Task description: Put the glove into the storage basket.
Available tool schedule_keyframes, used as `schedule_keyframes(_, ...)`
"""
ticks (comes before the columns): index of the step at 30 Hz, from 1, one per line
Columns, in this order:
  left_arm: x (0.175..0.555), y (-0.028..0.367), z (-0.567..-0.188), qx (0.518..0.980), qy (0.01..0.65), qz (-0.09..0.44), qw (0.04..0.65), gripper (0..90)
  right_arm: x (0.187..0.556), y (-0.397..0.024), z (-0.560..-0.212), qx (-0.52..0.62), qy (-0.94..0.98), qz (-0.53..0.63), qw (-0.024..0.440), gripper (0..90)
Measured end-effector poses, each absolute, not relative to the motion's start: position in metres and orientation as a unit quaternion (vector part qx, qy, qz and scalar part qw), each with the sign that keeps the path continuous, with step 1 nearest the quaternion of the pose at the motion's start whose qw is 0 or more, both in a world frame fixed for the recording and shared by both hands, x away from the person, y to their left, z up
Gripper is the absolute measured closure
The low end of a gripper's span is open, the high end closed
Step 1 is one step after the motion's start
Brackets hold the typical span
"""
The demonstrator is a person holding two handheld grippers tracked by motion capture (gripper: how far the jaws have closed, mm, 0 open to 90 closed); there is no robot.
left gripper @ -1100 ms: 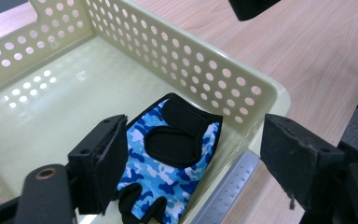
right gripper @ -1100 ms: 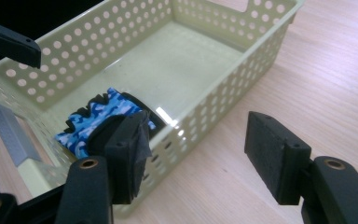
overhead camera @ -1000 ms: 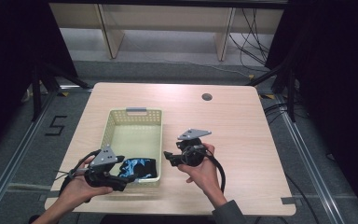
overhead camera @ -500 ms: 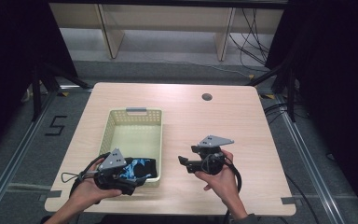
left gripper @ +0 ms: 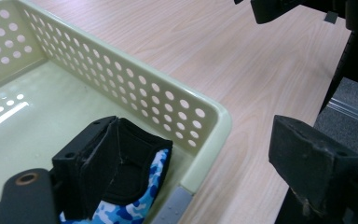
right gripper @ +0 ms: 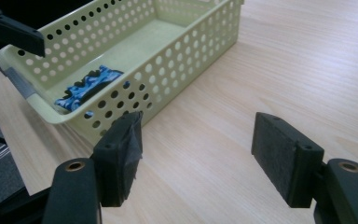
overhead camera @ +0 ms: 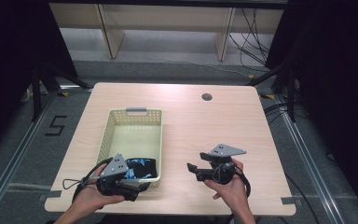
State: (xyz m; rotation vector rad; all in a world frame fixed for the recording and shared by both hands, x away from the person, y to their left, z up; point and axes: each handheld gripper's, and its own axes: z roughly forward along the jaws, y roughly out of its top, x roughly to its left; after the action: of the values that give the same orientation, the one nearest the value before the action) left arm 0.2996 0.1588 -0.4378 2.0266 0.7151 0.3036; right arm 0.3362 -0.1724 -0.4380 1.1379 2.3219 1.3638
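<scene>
While both my hands hang low at the near edge, the pale wood-grain table (overhead camera: 186, 112) spreads out under them, with a small dark round hole (overhead camera: 207, 97) near its far side. On its left half stands the pale yellow-green perforated plastic basket (overhead camera: 133, 116), long side running away from me. In the basket's near end lies the blue camouflage-patterned cloth with black trim (overhead camera: 141, 167), bunched against the near wall.

My left claw (overhead camera: 135, 189) sits at the basket's near right corner. In the left gripper view its jaws stand wide apart and straddle that corner: one jaw is inside the basket, right against the black edge of the cloth, the other outside above the tabletop. The rim and perforated wall run between them, so the wall is what stands in the way there.

My right claw (overhead camera: 193, 169) hovers over bare table well to the right of the basket and points towards it. Its jaws have just been opening and stand apart with nothing between them.
</scene>
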Motion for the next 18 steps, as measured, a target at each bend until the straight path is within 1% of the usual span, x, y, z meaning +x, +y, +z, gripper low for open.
schedule_keyframes(2, 0.298, 0.16, -0.438, 0.828, 0.285, 0.127, 0.466, 16.0, 0.334, -0.176, -0.44, 0.392, 0.787, 0.464, 0.108, 34.8)
schedule_keyframes(4, 0.296, 0.16, -0.441, 0.82, 0.298, 0.119, 0.475, 16.0, 0.331, -0.179, -0.443, 0.389, 0.788, 0.465, 0.108, 34.8)
schedule_keyframes(6, 0.294, 0.16, -0.442, 0.821, 0.297, 0.115, 0.475, 16.0, 0.326, -0.181, -0.446, 0.4, 0.783, 0.466, 0.097, 34.5)
schedule_keyframes(7, 0.292, 0.159, -0.443, 0.819, 0.295, 0.114, 0.479, 16.0, 0.327, -0.184, -0.447, 0.388, 0.787, 0.468, 0.105, 34.3)
schedule_keyframes(8, 0.291, 0.159, -0.443, 0.82, 0.291, 0.115, 0.479, 16.0, 0.325, -0.185, -0.447, 0.389, 0.787, 0.468, 0.102, 33.9)
schedule_keyframes(14, 0.284, 0.155, -0.446, 0.821, 0.284, 0.103, 0.485, 16.0, 0.319, -0.189, -0.454, 0.404, 0.777, 0.473, 0.097, 28.7)
schedule_keyframes(15, 0.283, 0.155, -0.446, 0.825, 0.278, 0.104, 0.482, 16.0, 0.32, -0.19, -0.457, 0.397, 0.779, 0.473, 0.105, 27.6)
schedule_keyframes(18, 0.28, 0.152, -0.446, 0.824, 0.278, 0.097, 0.484, 16.0, 0.318, -0.192, -0.461, 0.396, 0.779, 0.476, 0.098, 26.0)
